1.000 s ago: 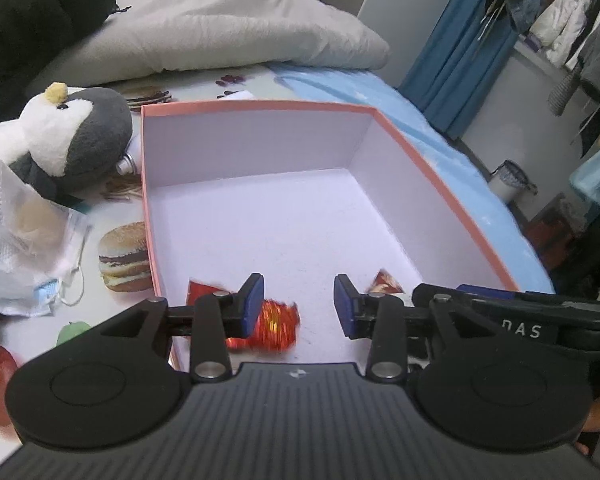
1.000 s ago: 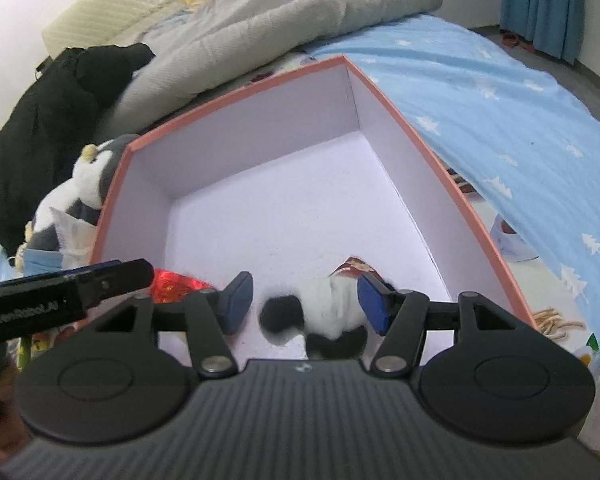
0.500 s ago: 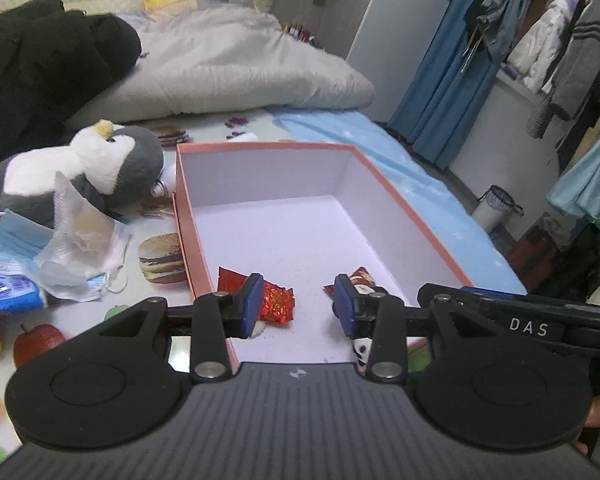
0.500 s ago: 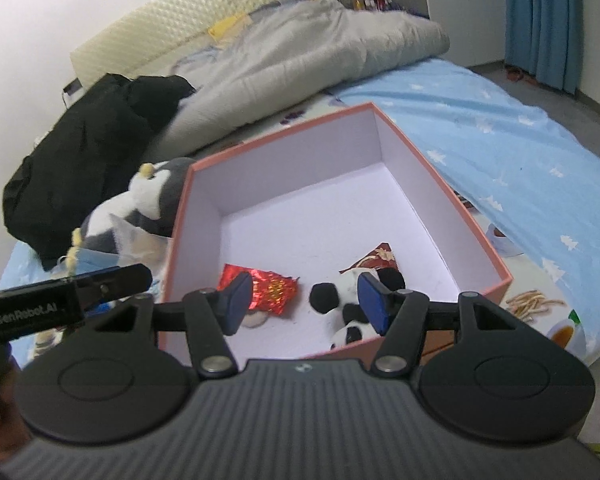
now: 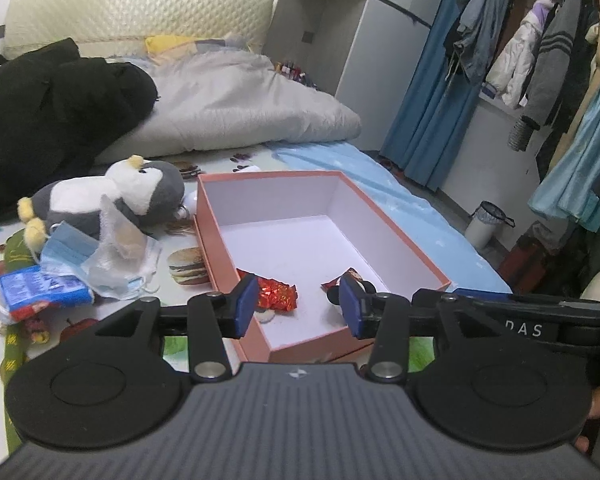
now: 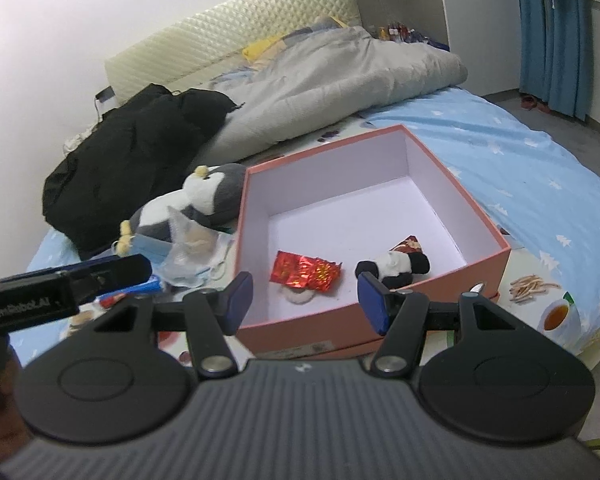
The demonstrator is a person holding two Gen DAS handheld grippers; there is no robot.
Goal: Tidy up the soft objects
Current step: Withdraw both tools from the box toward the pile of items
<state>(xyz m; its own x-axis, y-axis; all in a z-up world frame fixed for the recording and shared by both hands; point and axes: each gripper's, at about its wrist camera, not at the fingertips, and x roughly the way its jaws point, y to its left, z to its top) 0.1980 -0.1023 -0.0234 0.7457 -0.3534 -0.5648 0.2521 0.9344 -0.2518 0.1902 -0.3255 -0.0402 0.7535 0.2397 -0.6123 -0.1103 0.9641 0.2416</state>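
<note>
Cardboard, salmon outside and white inside, forms the rectangular box (image 5: 400,236) on the bed in the left wrist view. A crinkled red foil packet (image 5: 277,297) lies in its near end. The left tongs (image 5: 298,308) hover above that end, having just been widening, with nothing between them. A fuzzy grey-and-white plush penguin (image 5: 112,196) lies beside crumpled blue face masks (image 5: 80,256).

From the right wrist view, the right tongs (image 6: 306,300) are released and empty. A small plush panda (image 6: 394,266) lies near the box's (image 6: 432,292) front wall, right of the foil packet (image 6: 306,273).

Box (image 6: 440,284) on bed holds foil packet (image 6: 306,275) near-left, panda plush (image 6: 394,266) near-right; penguin plush (image 6: 204,200) left outside.
</note>
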